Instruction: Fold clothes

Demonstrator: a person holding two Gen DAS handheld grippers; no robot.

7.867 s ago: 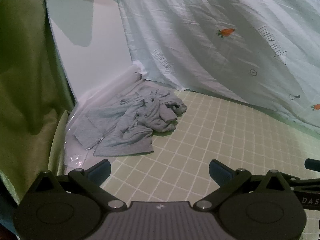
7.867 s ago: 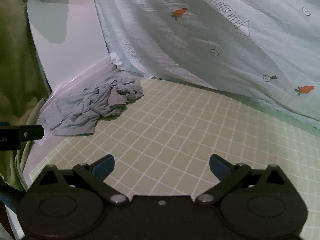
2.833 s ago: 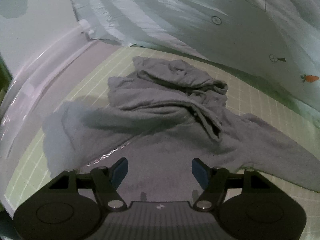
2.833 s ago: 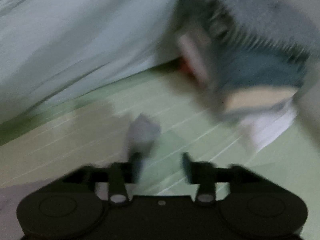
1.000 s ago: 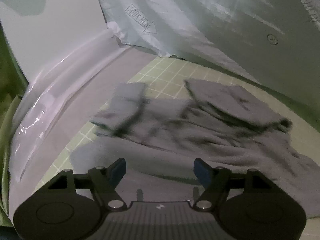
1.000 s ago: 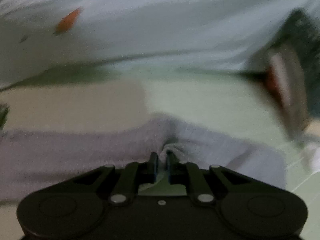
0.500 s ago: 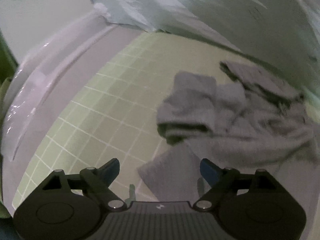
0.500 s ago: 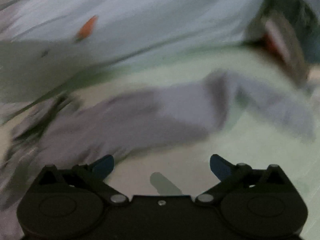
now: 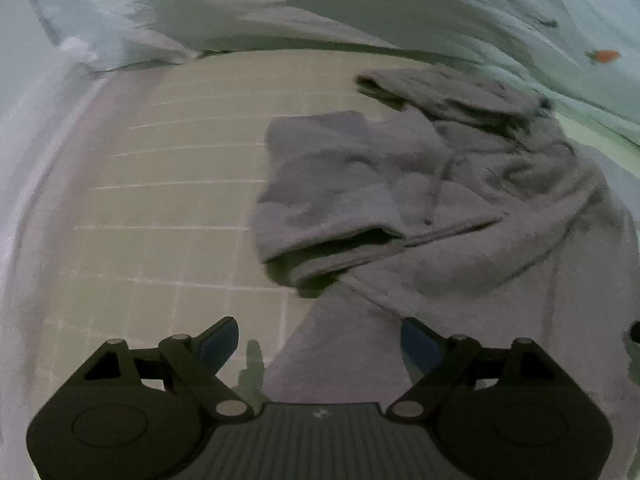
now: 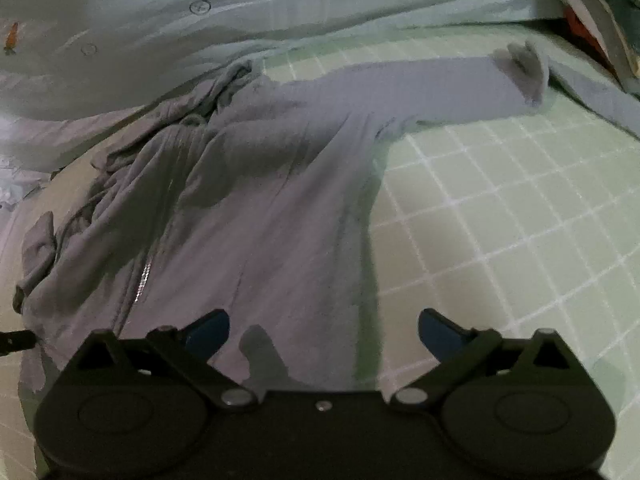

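The soft grey zip-up hoodie (image 10: 256, 200) lay spread on the green checked bed sheet (image 10: 500, 220), one sleeve out straight, the other side bunched. It was not folded. Both left tongs (image 9: 320, 340) and right tongs (image 10: 324, 330) were wide and held nothing.

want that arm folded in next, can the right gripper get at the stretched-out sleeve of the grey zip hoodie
Probably yes: the right gripper is open over the grey zip hoodie, and the stretched-out sleeve lies flat on the green checked mat, uncovered.

grey hoodie (image 10: 256, 208) on checked sheet (image 10: 500, 208)
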